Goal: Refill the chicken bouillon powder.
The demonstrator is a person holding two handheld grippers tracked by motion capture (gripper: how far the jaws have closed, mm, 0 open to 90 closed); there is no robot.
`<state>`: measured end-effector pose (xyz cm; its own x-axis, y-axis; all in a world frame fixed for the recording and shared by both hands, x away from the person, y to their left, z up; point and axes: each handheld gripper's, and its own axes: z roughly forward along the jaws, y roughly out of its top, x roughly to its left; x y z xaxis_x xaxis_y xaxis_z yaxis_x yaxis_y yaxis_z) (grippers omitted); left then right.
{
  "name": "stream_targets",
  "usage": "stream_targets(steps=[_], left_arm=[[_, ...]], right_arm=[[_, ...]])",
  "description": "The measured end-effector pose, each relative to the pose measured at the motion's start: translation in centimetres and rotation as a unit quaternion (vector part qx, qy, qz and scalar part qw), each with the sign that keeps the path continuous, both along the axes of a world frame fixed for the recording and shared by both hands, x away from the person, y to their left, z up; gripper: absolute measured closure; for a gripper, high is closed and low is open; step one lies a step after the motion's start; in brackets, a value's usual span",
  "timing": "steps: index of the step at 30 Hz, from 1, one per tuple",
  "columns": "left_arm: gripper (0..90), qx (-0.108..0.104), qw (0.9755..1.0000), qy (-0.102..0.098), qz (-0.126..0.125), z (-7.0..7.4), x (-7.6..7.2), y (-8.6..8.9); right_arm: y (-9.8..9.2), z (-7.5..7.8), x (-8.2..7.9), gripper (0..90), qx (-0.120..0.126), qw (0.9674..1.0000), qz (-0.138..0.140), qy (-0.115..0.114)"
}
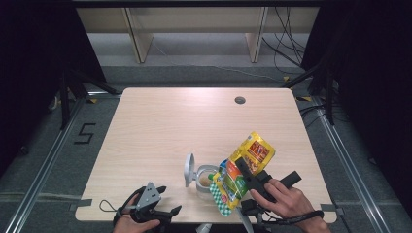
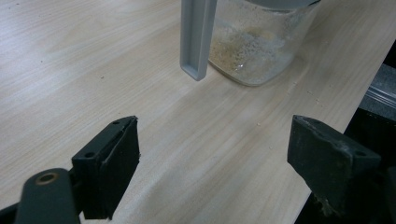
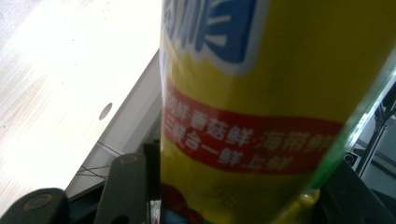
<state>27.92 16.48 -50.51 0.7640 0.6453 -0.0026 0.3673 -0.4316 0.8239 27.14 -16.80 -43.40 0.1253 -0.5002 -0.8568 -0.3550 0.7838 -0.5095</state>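
Two grippers: your right gripper [image 1: 248, 171] clamps the yellow bag [image 1: 243, 170], tilted over the jar [image 1: 204, 180]; left gripper [image 1: 167, 201] gapes empty.

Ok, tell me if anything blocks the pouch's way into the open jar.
Nothing visible does. The pouch, held tilted in the right gripper, has its lower end right at the jar. The jar's lid stands flipped up on the far side from the pouch.
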Motion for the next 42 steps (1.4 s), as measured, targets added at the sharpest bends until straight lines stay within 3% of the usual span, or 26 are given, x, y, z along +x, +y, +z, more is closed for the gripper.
stream_targets(steps=[2, 4, 5, 7, 8, 9, 11, 13, 14, 16, 17, 19, 23, 27, 32, 33, 35, 36, 39, 40, 42], left_arm=[[16.6, -0.022, 0.9996, 0.011, 0.012, -0.13, -0.19, -0.46], [16.6, -0.001, 0.9999, 0.01, 0.004, 0.03, -0.08, -0.43], [16.6, -0.013, 0.9998, 0.011, 0.005, -0.05, -0.12, -0.76], [16.6, -0.01, 0.9999, 0.009, 0.003, -0.08, -0.13, -0.91], [16.5, 0.003, 1.0, 0.0, -0.007, -0.01, 0.06, -0.77], [16.6, -0.006, 0.9999, 0.014, -0.001, -0.08, -0.03, -0.86], [16.6, 0.001, 1.0, 0.0, -0.004, -0.03, 0.2, -0.69], [16.6, -0.007, 0.9999, 0.007, 0.003, -0.1, 0.14, -0.74], [16.5, -0.007, 0.9999, 0.011, 0.003, -0.1, 0.1, -0.78], [16.6, -0.013, 0.9999, 0.007, 0.001, -0.15, 0.09, -0.89], [16.5, 0.001, 1.0, 0.002, -0.005, -0.06, 0.18, -0.72], [16.5, -0.011, 0.9999, 0.005, -0.001, -0.13, 0.14, -0.85], [16.5, -0.001, 1.0, 0.001, -0.002, -0.04, 0.13, -0.73], [16.6, -0.002, 1.0, 0.003, -0.005, -0.09, 0.19, -0.73], [16.6, 0.001, 1.0, 0.001, -0.005, -0.05, 0.22, -0.66], [16.5, -0.003, 1.0, 0.007, -0.001, -0.09, 0.15, -0.71], [16.6, -0.008, 0.9999, 0.011, 0.002, -0.14, 0.09, -0.79], [16.5, -0.005, 1.0, 0.007, -0.002, -0.12, 0.14, -0.77], [16.5, -0.011, 0.9999, 0.005, -0.001, -0.14, 0.12, -0.86], [16.6, 0.001, 1.0, 0.002, -0.006, -0.05, 0.21, -0.67], [16.6, 0.002, 1.0, 0.001, -0.006, -0.06, 0.24, -0.64]], right_arm=[[-0.22, -0.1, -0.14, 52.7, 0.006, 0.9999, 0.003, -0.009], [-0.41, -0.11, -0.26, 52.7, 0.004, 0.9999, 0.003, -0.011], [-0.49, -0.14, -0.32, 52.8, 0.005, 0.9999, 0.002, -0.011], [-0.67, -0.08, -0.45, 52.8, 0.0, 1.0, 0.0, -0.009], [-0.65, 0.06, -0.46, 52.8, -0.006, 0.9999, 0.001, -0.013], [-0.65, 0.1, -0.47, 52.8, -0.006, 1.0, -0.005, -0.006], [-0.74, 0.11, -0.5, 52.8, 0.005, 0.9999, -0.002, -0.012], [-0.8, 0.16, -0.51, 52.8, 0.011, 0.9999, 0.0, -0.014], [-0.84, 0.37, -0.57, 52.9, -0.004, 0.9998, -0.008, -0.015], [-0.89, 0.35, -0.52, 52.9, -0.002, 0.9998, -0.007, -0.017], [-0.91, 0.36, -0.5, 53.0, -0.007, 0.9998, -0.006, -0.017], [-0.84, 0.29, -0.43, 53.1, -0.003, 0.9999, -0.011, -0.008], [-0.65, 0.08, -0.47, 53.1, -0.013, 0.9998, -0.001, -0.013], [-0.6, 0.05, -0.5, 53.1, 0.004, 1.0, -0.004, -0.001], [-0.65, 0.04, -0.46, 53.2, -0.008, 0.9999, 0.001, -0.012], [-0.64, 0.09, -0.42, 53.2, -0.005, 1.0, -0.006, -0.002], [-0.65, 0.2, -0.45, 53.2, -0.01, 0.9999, -0.01, -0.006], [-0.75, 0.13, -0.51, 53.2, -0.008, 0.9998, -0.006, -0.015], [-0.67, 0.21, -0.46, 53.2, -0.011, 0.9999, -0.01, -0.004], [-0.67, 0.18, -0.46, 53.2, -0.01, 0.9999, -0.01, -0.004], [-0.67, 0.14, -0.44, 53.2, -0.004, 1.0, -0.008, -0.003]])
